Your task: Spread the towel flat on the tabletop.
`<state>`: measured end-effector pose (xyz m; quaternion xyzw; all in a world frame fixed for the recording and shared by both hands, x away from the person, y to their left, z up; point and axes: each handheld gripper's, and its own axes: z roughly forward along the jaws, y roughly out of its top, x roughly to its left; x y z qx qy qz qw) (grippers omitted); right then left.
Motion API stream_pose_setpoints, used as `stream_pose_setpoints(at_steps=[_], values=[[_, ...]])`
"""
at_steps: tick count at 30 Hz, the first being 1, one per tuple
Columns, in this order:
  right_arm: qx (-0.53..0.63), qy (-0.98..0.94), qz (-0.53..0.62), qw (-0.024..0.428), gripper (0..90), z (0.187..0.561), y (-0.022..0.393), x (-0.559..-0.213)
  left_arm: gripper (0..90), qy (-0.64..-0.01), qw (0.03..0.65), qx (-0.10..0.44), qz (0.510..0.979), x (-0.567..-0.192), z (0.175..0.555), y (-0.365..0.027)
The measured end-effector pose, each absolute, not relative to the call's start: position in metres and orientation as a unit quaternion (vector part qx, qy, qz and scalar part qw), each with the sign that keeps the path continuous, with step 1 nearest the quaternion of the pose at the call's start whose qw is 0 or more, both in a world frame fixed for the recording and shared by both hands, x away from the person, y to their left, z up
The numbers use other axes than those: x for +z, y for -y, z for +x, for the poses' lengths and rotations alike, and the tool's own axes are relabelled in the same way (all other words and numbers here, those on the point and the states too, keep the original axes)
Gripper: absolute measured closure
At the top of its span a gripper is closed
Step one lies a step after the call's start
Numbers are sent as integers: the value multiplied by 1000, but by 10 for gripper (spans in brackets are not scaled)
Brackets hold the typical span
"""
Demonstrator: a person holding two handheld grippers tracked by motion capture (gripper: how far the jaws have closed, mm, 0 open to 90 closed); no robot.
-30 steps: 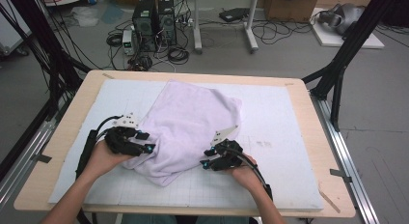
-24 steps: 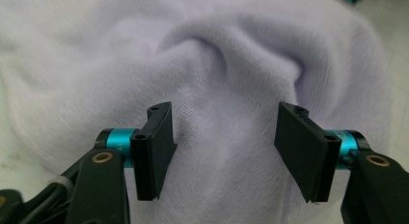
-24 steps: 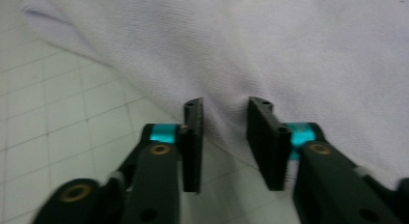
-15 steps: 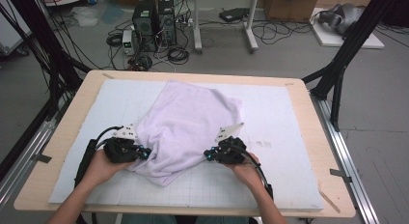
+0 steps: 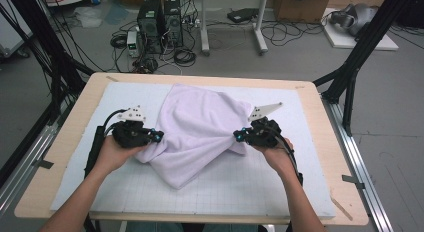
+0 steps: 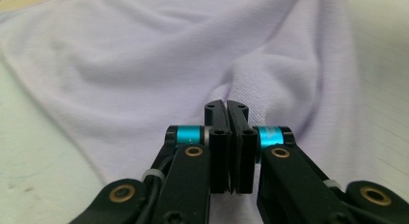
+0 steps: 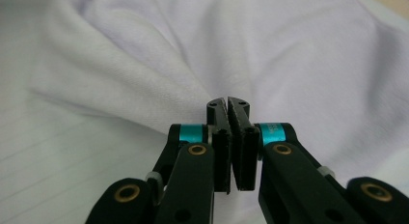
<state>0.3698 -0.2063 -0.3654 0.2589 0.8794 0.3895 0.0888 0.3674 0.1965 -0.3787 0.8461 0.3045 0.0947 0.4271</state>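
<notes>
Both grippers pinch a pale lilac cloth (image 5: 202, 129) on the gridded white mat (image 5: 280, 192).

The cloth, the landmark, lies bunched mid-mat on the wooden table (image 5: 65, 157), pulled into folds between the hands. At its left edge the left gripper (image 5: 159, 137) has its jaws closed on the fabric; the left gripper view shows the pads (image 6: 215, 119) nearly together. At its right edge the right gripper (image 5: 238, 137) is likewise clamped on cloth. No writing is legible.

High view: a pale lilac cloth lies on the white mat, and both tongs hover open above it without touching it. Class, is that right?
Not quite. In both gripper views the left tongs and right tongs are shut on the cloth's edges, not open above it. It is pale lilac and lies on the white mat.
</notes>
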Motion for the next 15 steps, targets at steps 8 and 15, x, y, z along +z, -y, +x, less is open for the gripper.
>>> stream_pose_setpoints(at_steps=[8, 15], values=[[355, -872, 331, 64, 879, 419, 201, -409, 874, -368, 376, 109, 844, -419, 407, -199], [364, -872, 322, 65, 739, 414, 197, -407, 710, -362, 407, 114, 831, -401, 394, -208]])
